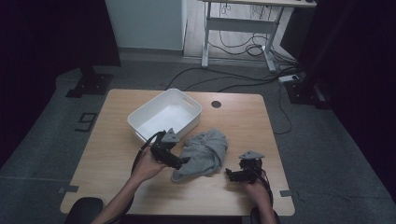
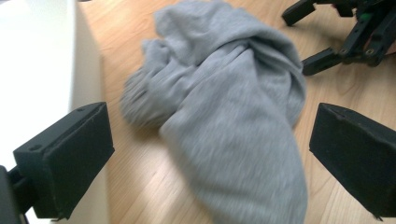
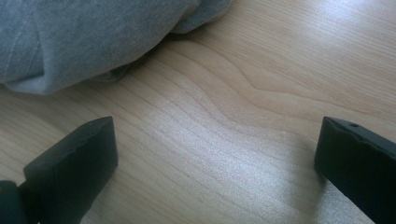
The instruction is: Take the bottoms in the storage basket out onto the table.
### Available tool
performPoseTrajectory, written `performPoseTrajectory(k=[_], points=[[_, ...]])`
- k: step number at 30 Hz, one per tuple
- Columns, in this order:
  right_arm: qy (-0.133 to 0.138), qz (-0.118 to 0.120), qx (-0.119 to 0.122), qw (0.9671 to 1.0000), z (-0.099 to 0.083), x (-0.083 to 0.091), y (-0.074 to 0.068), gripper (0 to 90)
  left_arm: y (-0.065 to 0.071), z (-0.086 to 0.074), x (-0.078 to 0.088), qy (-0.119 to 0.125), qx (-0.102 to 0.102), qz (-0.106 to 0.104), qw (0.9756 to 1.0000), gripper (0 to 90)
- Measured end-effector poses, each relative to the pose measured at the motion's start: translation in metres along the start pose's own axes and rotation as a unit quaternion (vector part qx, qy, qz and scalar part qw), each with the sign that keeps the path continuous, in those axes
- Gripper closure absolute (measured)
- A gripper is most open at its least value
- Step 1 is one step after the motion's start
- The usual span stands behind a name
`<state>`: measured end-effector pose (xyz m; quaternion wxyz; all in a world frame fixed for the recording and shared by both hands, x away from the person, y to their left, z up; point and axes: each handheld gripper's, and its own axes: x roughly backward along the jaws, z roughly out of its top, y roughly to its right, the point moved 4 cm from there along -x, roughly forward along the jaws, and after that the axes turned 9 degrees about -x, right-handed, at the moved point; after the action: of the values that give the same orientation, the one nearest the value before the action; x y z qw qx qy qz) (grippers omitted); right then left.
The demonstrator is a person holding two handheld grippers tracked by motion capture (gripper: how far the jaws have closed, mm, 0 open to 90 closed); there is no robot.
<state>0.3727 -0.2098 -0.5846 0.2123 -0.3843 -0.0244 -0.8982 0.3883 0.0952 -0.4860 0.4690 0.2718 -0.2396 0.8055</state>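
Cloth (image 1: pixel 204 153) lies crumpled beside white bin (image 1: pixel 187 105).

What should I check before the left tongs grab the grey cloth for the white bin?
1. Left tongs open: ok.
2. Grey cloth lies between their jaws: ok.
3. Right tongs open over bare table, off the cloth: ok.
4. White bin empty: ok.
5. Bin beside the cloth, path clear: ok.
6. Anything hidden under the cloth: cannot tell.
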Motion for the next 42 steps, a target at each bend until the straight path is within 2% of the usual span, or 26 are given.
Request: performPoseTrajectory(k=[11,14,20,27,31,34,35,42], points=[[0.000,0.000,0.000,1.0000,0.000,0.000,0.000,0.0,-0.010,-0.034,0.039,0.017,0.032,0.034,0.9988,0.0],[0.000,0.000,0.000,1.0000,0.000,0.000,0.000,0.0,-0.012,-0.040,0.044,0.015,0.036,0.040,0.9984,0.0],[0.000,-0.001,-0.002,1.0000,0.000,0.000,0.000,0.0,-0.022,-0.066,0.057,0.023,0.058,0.058,0.9964,0.0],[0.000,-0.001,-0.001,1.0000,0.000,0.000,0.000,0.0,-0.031,-0.100,0.057,-0.001,0.066,0.081,0.9945,0.0],[0.000,-0.001,-0.001,1.0000,0.000,0.000,0.000,0.0,-0.034,-0.112,0.055,-0.002,0.076,0.083,0.9937,0.0],[0.000,-0.001,-0.001,1.0000,0.000,0.000,0.000,0.0,-0.037,-0.127,0.052,-0.006,0.089,0.081,0.9928,0.0],[0.000,-0.001,-0.001,1.0000,0.000,0.000,0.000,0.0,-0.037,-0.127,0.052,-0.006,0.089,0.081,0.9928,0.0],[0.000,-0.001,-0.002,1.0000,0.000,0.000,0.000,0.0,-0.041,-0.149,0.042,-0.031,0.097,0.076,0.9918,0.0]])
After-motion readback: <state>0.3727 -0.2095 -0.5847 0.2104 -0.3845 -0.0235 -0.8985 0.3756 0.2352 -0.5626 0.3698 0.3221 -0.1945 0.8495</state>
